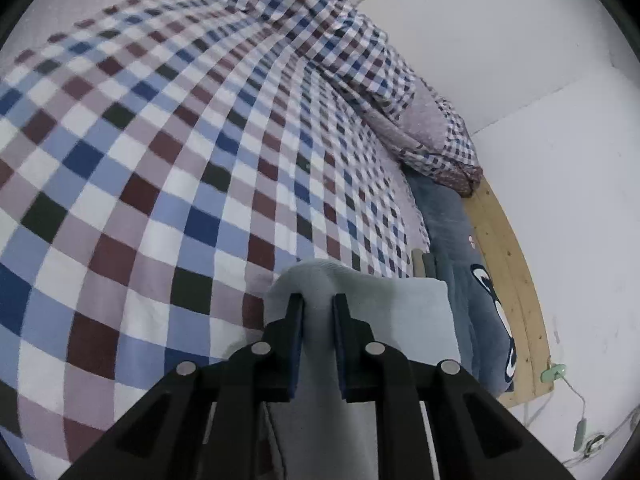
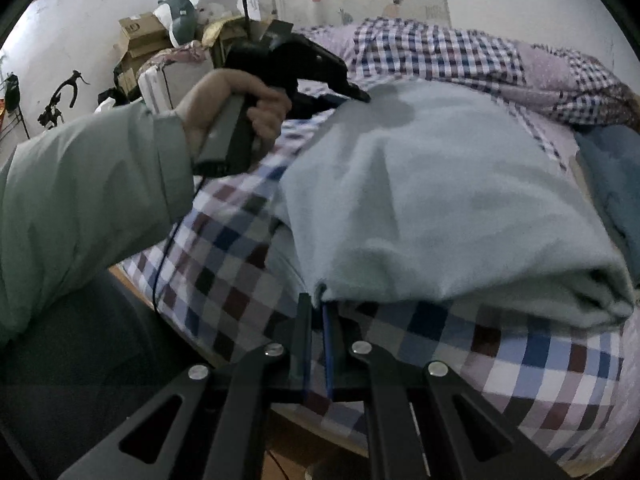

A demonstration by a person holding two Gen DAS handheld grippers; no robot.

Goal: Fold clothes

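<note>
A pale grey-green garment lies folded over on the checked bedspread, with its doubled edge at the right. My right gripper pinches the garment's near corner, fingers almost together. At the garment's far left corner sits my left gripper, held by a hand in a green sleeve. In the left wrist view the garment bunches up between the left gripper's fingers, which are shut on it.
A checked quilt is heaped at the head of the bed. A blue pillow lies along the wooden bed frame by the white wall. Cardboard boxes, a plush toy and a clothes rack stand beyond the bed.
</note>
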